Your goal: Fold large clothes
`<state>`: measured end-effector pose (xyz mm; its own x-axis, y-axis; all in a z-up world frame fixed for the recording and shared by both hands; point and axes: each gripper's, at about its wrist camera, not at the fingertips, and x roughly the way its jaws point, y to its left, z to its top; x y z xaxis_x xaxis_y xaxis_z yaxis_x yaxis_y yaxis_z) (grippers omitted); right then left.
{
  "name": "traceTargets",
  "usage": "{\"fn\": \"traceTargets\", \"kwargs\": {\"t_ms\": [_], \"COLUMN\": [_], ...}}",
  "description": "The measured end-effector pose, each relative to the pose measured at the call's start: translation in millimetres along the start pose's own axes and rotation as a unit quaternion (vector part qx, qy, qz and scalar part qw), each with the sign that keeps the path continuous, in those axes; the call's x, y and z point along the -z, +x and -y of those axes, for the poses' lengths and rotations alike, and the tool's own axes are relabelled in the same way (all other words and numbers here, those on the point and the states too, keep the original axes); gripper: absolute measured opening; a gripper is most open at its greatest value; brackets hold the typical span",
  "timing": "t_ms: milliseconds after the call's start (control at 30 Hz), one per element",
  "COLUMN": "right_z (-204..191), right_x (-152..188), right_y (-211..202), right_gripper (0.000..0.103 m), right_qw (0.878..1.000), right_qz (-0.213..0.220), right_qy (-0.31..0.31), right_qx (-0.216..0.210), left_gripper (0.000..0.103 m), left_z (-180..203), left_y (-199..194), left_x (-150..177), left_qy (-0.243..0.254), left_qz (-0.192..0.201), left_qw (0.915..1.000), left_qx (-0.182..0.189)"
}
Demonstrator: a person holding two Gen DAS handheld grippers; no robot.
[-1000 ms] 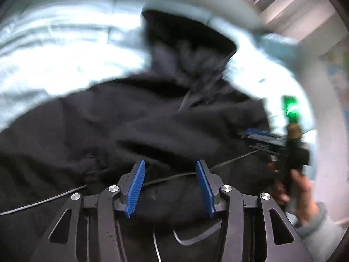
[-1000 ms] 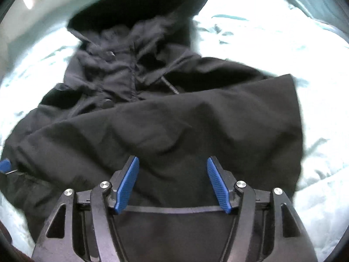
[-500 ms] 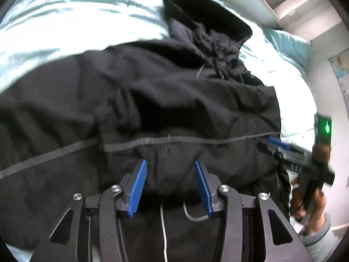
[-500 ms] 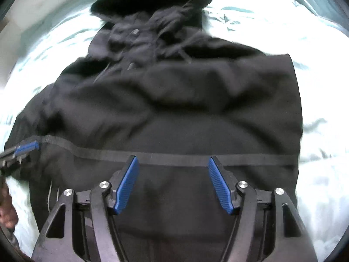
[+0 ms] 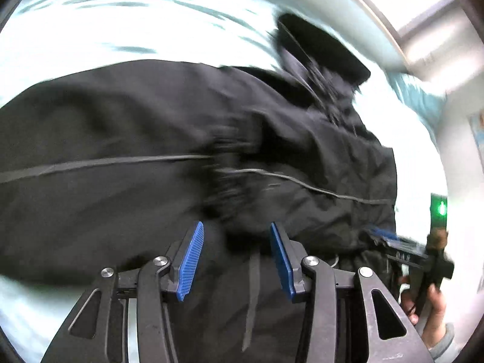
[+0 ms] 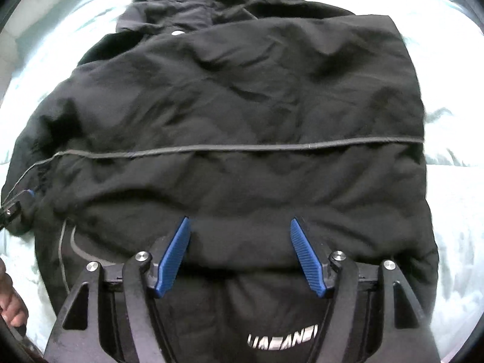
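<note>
Pale-blue bed (image 6: 453,211) carries the black jacket (image 6: 242,96), spread flat with its hood (image 5: 320,48) at the far end. Left hand-held gripper (image 5: 236,260) and right hand-held gripper (image 6: 242,254) both hover spread wide above it, holding nothing.

Both my wrist cameras look forward along my fingers, close above the black jacket (image 6: 242,115): the left one from its hem corner, the right one centred. Both share its grey seam.
</note>
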<state>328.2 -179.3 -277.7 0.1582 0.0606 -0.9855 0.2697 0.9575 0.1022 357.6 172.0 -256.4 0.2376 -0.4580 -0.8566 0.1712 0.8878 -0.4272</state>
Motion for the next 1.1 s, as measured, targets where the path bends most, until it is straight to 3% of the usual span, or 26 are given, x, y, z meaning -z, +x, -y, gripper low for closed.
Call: {"fn": "traceTargets", "kwargs": {"t_ms": [100, 200, 267, 300, 333, 433, 500, 567, 667, 833, 967, 1000, 1033, 1067, 1100], "right_z": [-5.6, -15.6, -24.2, -27.4, -29.4, -46.2, -59.0, -67.2, -76.6, -95.1, -104.3, -109.8, -114.9, -123.4, -127.8], "right_x": [15.7, 30.0, 37.0, 42.0, 46.3, 51.9, 49.0, 50.8, 55.5, 68.0, 70.9, 69.6, 67.7, 64.1, 62.3], "right_y": [-8.4, -11.2, -13.4, -15.8, -17.7, -27.1, -27.6, -32.4, -36.1, -24.1, -15.4, -13.6, -11.6, -10.2, -10.2], "right_gripper": [0.071, 0.071, 0.071, 0.071, 0.071, 0.071, 0.071, 0.071, 0.071, 0.071, 0.071, 0.071, 0.071, 0.071, 0.071], "right_qw": [1.000, 1.000, 0.999, 0.999, 0.999, 0.999, 0.999, 0.998, 0.998, 0.998, 0.997, 0.997, 0.997, 0.997, 0.997], "right_qz": [-0.004, -0.018, -0.027, -0.030, -0.031, -0.030, -0.028, -0.027, -0.030, -0.041, -0.048, -0.049, -0.050, -0.050, -0.051], "right_qy": [-0.004, -0.015, -0.021, -0.023, -0.025, -0.038, -0.043, -0.047, -0.045, -0.043, -0.050, -0.052, -0.054, -0.056, -0.059], "right_qx": [-0.004, 0.001, 0.004, 0.004, 0.004, 0.011, 0.014, 0.018, 0.022, 0.029, 0.031, 0.031, 0.031, 0.030, 0.030], "left_gripper": [0.047, 0.047, 0.047, 0.047, 0.047, 0.048, 0.051, 0.056, 0.056, 0.056, 0.055, 0.051, 0.032, 0.021, 0.020], "left_z": [-59.6, -126.5, -179.5, -206.4, -237.2, -299.5, -324.0, -349.2, -369.0, -389.8, -390.1, -390.1, -386.4, -381.3, -374.3], "left_y": [-47.0, -92.5, -120.8, -135.2, -152.8, -181.7, -185.9, -180.1, -163.5, -143.6, -134.3, -132.7, -134.0, -135.3, -138.0], "left_x": [21.6, 43.1, 54.6, 59.8, 67.0, 78.6, 81.5, 80.4, 75.9, 68.1, 61.2, 56.8, 54.1, 49.4, 45.0], "left_qy": [-0.073, -0.140, -0.211, -0.250, -0.300, -0.389, -0.422, -0.446, -0.463, -0.475, -0.459, -0.452, -0.439, -0.423, -0.407], "left_qz": [0.048, 0.092, 0.114, 0.128, 0.154, 0.203, 0.210, 0.206, 0.181, 0.174, 0.186, 0.192, 0.200, 0.201, 0.205], "left_qw": [0.9956, 0.9812, 0.9665, 0.9558, 0.9379, 0.8954, 0.8788, 0.8689, 0.8664, 0.8625, 0.8688, 0.8711, 0.8760, 0.8829, 0.8892], "left_qx": [-0.034, -0.095, -0.093, -0.087, -0.081, -0.072, -0.072, -0.058, -0.043, -0.019, -0.012, -0.015, -0.018, -0.027, -0.041]}}
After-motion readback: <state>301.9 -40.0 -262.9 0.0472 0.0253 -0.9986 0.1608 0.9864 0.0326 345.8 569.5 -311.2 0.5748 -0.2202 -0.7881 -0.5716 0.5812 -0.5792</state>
